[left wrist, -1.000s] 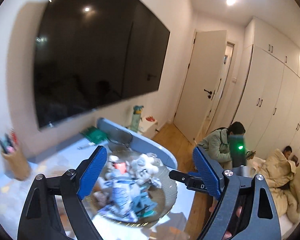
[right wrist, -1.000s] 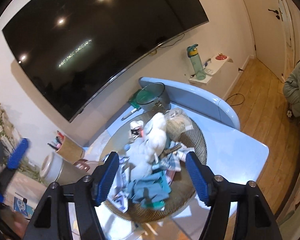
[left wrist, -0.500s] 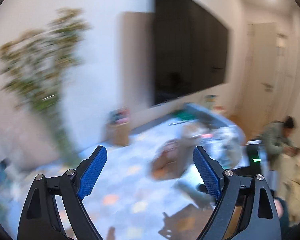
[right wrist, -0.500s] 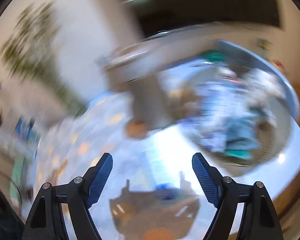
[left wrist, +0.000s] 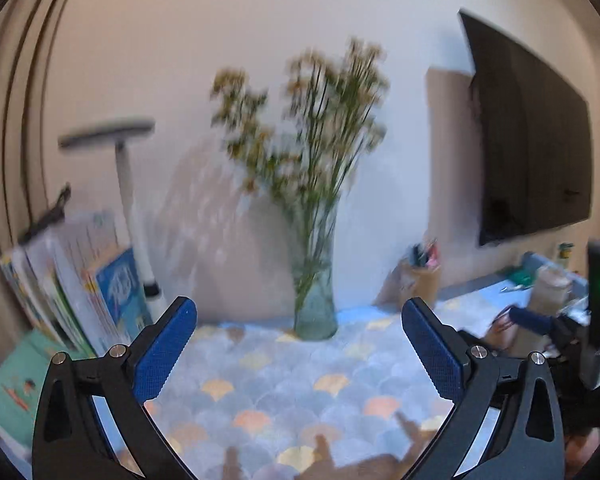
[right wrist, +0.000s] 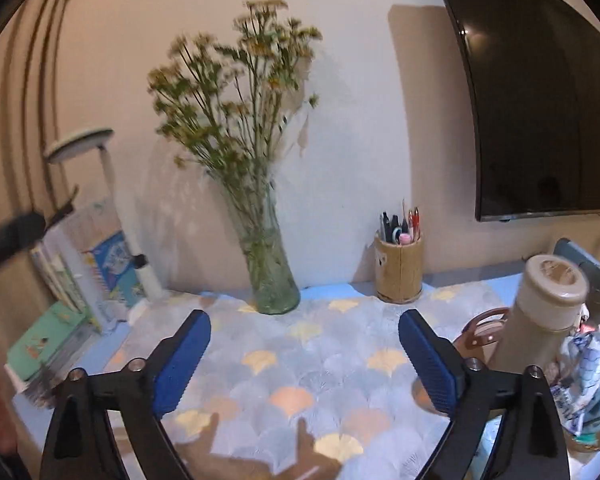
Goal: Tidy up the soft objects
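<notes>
Right wrist view: the right gripper (right wrist: 304,354) is held above a tabletop (right wrist: 320,364) covered in a fan-patterned cloth of blue, grey, yellow and orange; its jaws are opening, with nothing between the blue pads. A glass vase (right wrist: 270,276) of dried flowers is seen at the back against a pale wall, with a wooden pen holder (right wrist: 399,270) well to its right and a dark screen (right wrist: 540,100) mounted above. A white desk lamp (right wrist: 100,184) and a row of leaning books (right wrist: 80,264) are stood at the left edge. At the far right, a beige flask (right wrist: 540,312) is seen beside a round basket (right wrist: 596,436) in which the soft objects (right wrist: 584,364) are piled. From the left wrist view, the left gripper (left wrist: 298,346) is likewise shown empty over the same cloth, its jaws opening, with the vase ahead and the scene slightly blurred.
</notes>
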A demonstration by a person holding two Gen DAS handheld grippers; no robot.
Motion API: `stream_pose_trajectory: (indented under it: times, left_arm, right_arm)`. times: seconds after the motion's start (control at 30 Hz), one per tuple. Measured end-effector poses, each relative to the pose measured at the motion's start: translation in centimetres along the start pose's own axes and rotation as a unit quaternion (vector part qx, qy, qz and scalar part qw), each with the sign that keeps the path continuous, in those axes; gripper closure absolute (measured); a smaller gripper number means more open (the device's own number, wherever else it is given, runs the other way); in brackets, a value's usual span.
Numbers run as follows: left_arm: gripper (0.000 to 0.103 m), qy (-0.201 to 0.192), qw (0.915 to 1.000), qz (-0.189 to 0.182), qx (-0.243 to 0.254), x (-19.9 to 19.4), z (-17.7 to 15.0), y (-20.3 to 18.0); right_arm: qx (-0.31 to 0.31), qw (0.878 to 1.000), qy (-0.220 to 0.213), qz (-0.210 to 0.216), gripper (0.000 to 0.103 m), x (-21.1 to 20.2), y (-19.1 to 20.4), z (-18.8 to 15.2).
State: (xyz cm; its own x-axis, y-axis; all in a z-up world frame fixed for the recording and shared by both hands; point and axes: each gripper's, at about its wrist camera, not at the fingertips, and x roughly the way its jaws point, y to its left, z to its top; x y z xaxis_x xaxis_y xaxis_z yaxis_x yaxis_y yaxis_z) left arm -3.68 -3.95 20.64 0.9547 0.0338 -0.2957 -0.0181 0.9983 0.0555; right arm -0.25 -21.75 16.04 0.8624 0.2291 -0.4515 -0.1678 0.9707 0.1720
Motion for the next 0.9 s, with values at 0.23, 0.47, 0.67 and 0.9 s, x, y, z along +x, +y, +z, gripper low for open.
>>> stream_pose_trajectory:
  times: [0.23,0.47,0.67,0.9]
  left_arm:
    - [0.001,0.008,0.9986,0.045,-0.026,7.9,-8.9,-0.4]
    - [0.001,0.070,0.9971,0.026,-0.017,10.9,-12.3,-1.2]
    - [0.001,0.090,0.9948,0.029,-0.038,11.4,-12.7,-0.3]
    - [0.001,0.104,0.9930,0.034,-0.046,12.1,-12.9,0.2]
  right_arm:
    - [-0.012,0.997,-0.052,-0.061,0.008,4.0,0.4,-3.8]
    - [0.022,0.998,-0.014,-0.058,0.008,6.8,-1.5,-6.3]
    - [0.015,0.998,-0.002,-0.065,0.008,7.4,-1.9,-6.8]
    - [0.004,0.998,0.027,-0.060,0.006,8.4,-1.5,-7.3]
